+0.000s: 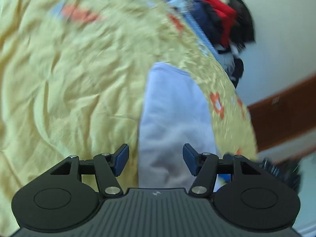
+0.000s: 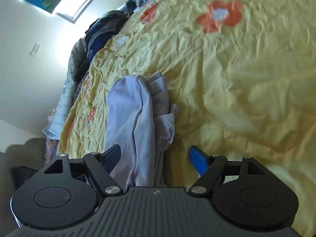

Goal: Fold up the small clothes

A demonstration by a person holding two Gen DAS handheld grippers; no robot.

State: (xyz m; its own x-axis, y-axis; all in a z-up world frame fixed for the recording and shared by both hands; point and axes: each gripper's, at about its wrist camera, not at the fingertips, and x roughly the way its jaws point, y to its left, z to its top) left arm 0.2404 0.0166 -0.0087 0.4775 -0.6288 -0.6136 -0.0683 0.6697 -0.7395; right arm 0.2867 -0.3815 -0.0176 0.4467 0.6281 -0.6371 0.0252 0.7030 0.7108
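A small pale lavender garment (image 1: 173,118) lies on a yellow flowered bedspread (image 1: 79,79). In the left wrist view it runs from the middle down between my fingers; my left gripper (image 1: 156,159) is open just above it, holding nothing. In the right wrist view the same garment (image 2: 130,122) lies bunched and partly folded, with a white lace edge (image 2: 167,126) on its right side. My right gripper (image 2: 155,160) is open over its near end, the left finger (image 2: 112,156) beside the cloth, the right finger (image 2: 198,162) over the bedspread (image 2: 237,79).
A heap of dark, red and blue clothes (image 1: 223,23) lies at the bed's far edge by a white wall, with a wooden rail (image 1: 286,114) to the right. In the right wrist view more dark clothes (image 2: 104,31) pile at the bed's left edge.
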